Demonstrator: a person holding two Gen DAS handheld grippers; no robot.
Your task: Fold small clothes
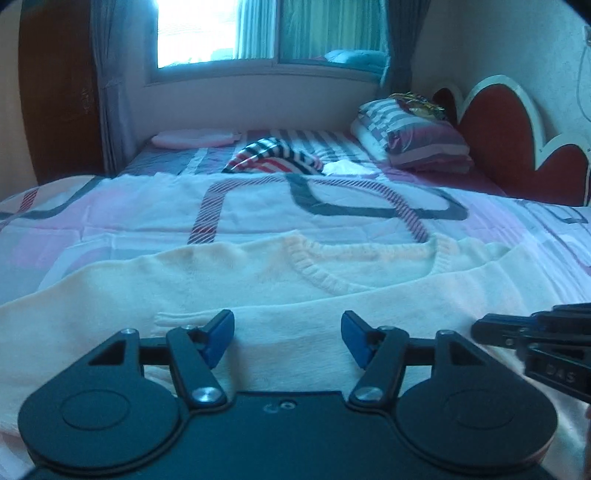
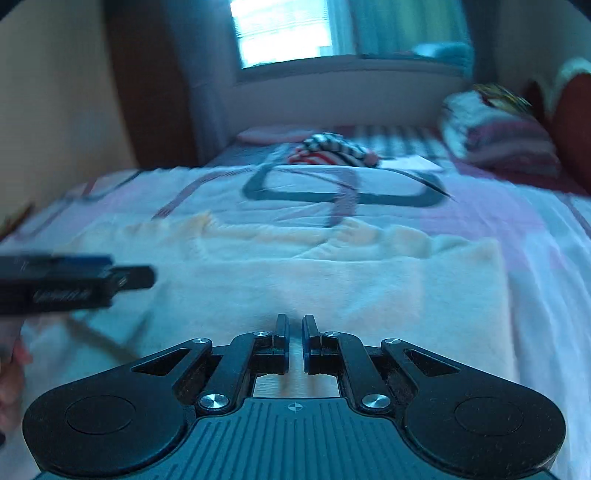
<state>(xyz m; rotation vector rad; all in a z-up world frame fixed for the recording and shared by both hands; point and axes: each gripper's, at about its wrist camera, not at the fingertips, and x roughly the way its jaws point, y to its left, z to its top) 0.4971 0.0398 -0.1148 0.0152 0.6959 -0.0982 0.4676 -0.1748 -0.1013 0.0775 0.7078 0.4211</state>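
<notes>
Bed (image 1: 122, 221) fills both views, patterned sheet, and the cream sweater (image 1: 258, 273) lies flat across its near part, neckline facing away toward the window (image 1: 207, 33), well short of the pillow stack (image 1: 413, 136). On the sweater's right side a sleeve or side panel looks already laid inward, giving a straight edge across the body. Beyond the sweater, nearer the window, sits a crumpled striped garment (image 1: 273, 158) and a small white cloth (image 1: 347, 168) just beside it, both unfolded, so the task reads as early. Left gripper (image 1: 287, 332) hovers low over the sweater's near hem, jaws spread wide, nothing between them. Right gripper (image 2: 295, 332) is over the sweater's right half, jaws drawn nearly together with only a thin slit; whether cloth is pinched in there I cannot tell, the view is motion-blurred. Step in hand looks like setting up the next fold. To do it well: take the hem at both corners, pinch only the layers meant to travel, lift level, carry toward the neckline, lay down without dragging the panel already folded. Knit is soft and stretchy, likely sags and bunches if one side leads.
</notes>
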